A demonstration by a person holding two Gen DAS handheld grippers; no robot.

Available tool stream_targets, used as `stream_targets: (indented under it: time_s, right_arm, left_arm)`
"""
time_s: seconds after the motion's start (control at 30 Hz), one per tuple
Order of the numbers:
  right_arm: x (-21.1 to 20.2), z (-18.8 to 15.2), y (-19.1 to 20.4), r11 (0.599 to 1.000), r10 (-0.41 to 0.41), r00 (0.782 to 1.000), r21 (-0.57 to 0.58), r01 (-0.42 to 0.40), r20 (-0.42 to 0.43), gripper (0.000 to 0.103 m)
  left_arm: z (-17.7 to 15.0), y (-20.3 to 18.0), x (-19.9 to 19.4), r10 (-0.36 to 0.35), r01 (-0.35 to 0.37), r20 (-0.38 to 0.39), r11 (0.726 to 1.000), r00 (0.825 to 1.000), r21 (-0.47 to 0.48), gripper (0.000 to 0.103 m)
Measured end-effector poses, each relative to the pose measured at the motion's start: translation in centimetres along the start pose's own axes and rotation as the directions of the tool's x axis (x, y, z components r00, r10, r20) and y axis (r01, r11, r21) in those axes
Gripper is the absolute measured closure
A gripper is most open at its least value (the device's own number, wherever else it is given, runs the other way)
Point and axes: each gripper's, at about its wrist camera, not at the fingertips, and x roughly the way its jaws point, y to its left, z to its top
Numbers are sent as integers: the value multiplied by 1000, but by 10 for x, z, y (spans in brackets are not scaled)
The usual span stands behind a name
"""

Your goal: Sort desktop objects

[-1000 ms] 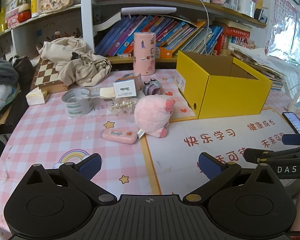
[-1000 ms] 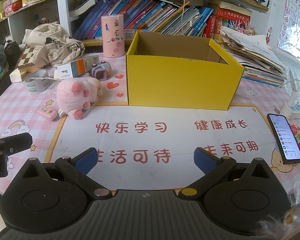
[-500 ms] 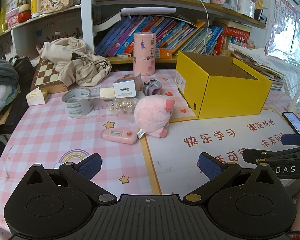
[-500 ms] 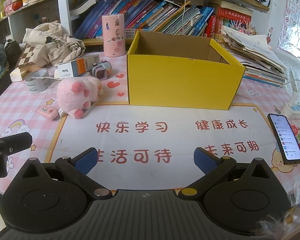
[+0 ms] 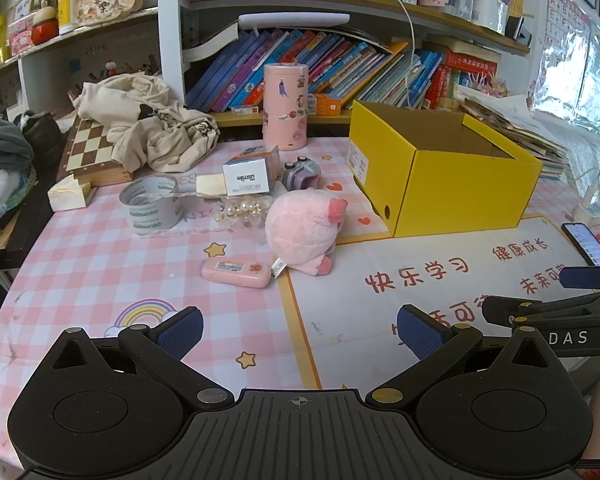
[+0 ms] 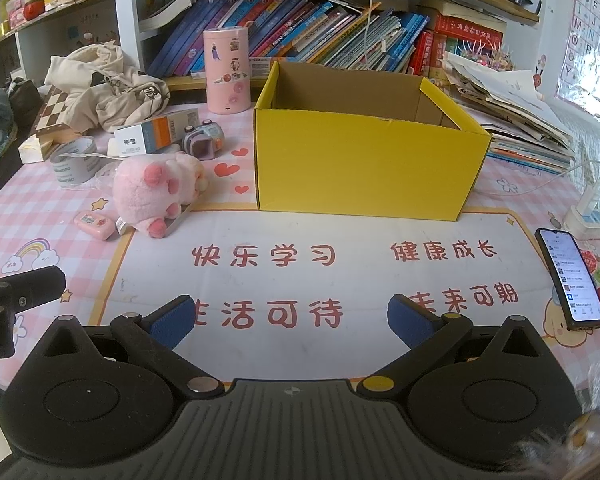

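The bench wears a pink checked cloth with a white mat bearing red characters laid over its near part. Behind it a bookshelf holds slanted rows of books. The yellow box stands open-topped at the mat's far edge; what can be seen of its inside is bare cardboard.

A crumpled beige cloth lies at the far left, partly over a chessboard. A tall pink canister stands upright in front of the shelf, left of the box.

The pink plush toy lies on its side at the mat's left edge, near the box's left corner but apart from it. Behind it sit a roll of grey tape, a small white carton, a purple toy camera and a cluster of pearl beads, all close together. A flat pink case lies just beside the plush toy on the near side.

A phone rests screen-up at the mat's right edge, well apart from the box.

The left gripper hovers above the mat's left border, jaws spread wide and holding nothing. The right gripper hovers over the middle of the mat, likewise released and empty.
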Motion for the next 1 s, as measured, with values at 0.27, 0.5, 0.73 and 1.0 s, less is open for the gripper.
stream_targets:
  time_s: [0.27,0.5,0.73,1.0]
  right_arm:
    - [1,1,1,1000,1,1000,-3,-1,-4,0]
    - [3,1,2,1000,0,1000,-2,0,-7,0]
    - [4,2,3,1000,0,1000,-3,0,-9,0]
    - [6,2,5,1000,1,1000,-4,-1,-12,0]
  left_arm:
    - [0,2,1,-1,1,-4,1000,1000,-2,0]
    - [1,1,1,0,0,-5,1000,1000,-1,0]
    - [1,1,3,-2,2,-5,1000,1000,-1,0]
    - [2,2,5,-9,9,-9,1000,1000,6,0]
